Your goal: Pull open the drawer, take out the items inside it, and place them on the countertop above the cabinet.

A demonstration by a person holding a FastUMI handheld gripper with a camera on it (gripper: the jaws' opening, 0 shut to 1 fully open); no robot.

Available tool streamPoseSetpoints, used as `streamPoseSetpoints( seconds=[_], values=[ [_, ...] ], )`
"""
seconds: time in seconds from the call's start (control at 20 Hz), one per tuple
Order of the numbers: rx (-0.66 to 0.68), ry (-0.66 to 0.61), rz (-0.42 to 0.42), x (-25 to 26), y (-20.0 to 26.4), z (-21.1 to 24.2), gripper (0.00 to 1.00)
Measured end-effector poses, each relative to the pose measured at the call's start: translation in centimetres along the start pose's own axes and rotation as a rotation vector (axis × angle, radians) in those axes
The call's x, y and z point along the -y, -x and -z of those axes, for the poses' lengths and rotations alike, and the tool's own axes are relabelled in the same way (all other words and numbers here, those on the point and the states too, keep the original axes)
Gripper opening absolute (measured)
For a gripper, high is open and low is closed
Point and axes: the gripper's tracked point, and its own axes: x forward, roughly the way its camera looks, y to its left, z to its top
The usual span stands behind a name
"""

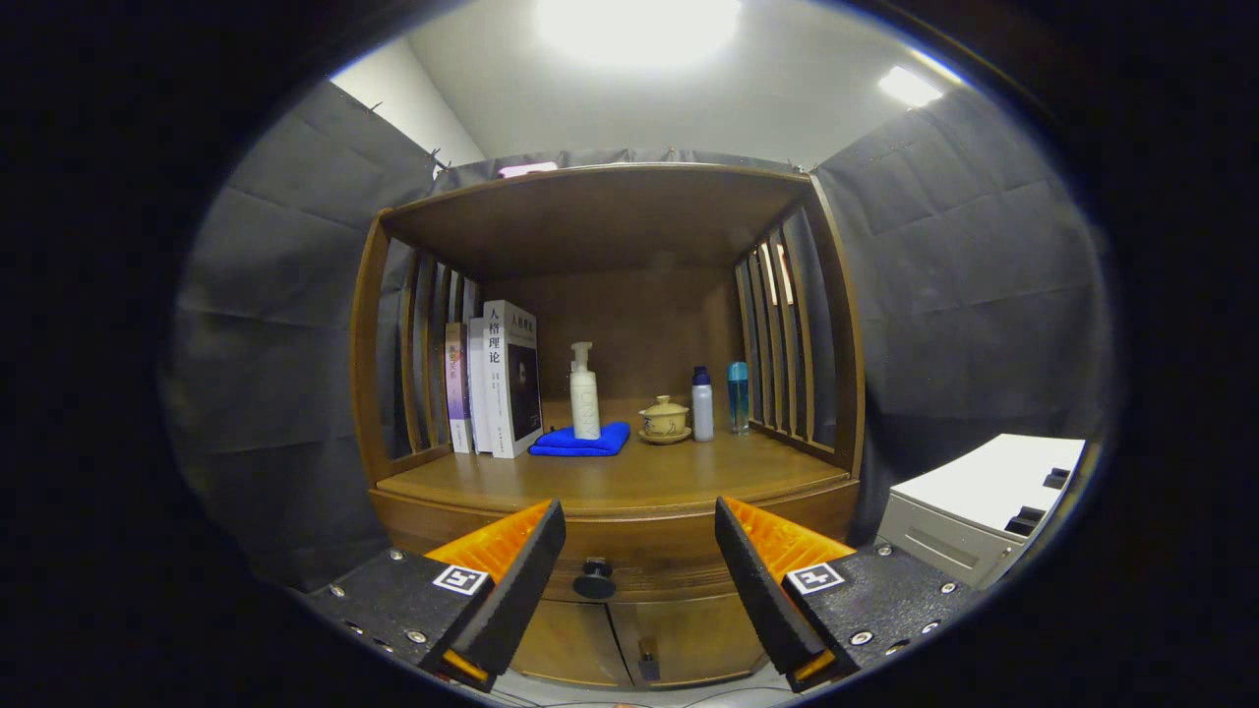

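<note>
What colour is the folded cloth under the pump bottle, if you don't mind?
Bright blue. The cloth shows best in the gripper view, beyond the open gripper.

gripper view | rides on gripper (639,526) | faces cabinet (610,551) front head-on | near, level with drawer knob (594,578)

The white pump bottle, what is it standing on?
The white pump bottle stands on a folded blue cloth on the countertop. The cloth's middle is covered. The open gripper faces the drawer knob.

We see a staged home corner inside a cloth-walled booth: a wooden cabinet (610,492) whose open shelf holds books (497,388), a pump bottle (584,393) on a blue cloth (580,441), a lidded teacup (665,420) and two small bottles (718,401).
</note>
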Motion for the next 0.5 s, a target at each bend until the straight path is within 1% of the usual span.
streamPoseSetpoints(
  seconds=[0.25,0.35,0.5],
  values=[
    [-0.033,0.008,0.004,-0.5,-2.0,2.1,0.94],
    [-0.049,0.006,-0.006,-1.3,-2.9,2.9,0.94],
    [-0.070,0.039,-0.016,-2.3,-3.8,4.1,0.94]
  ],
)
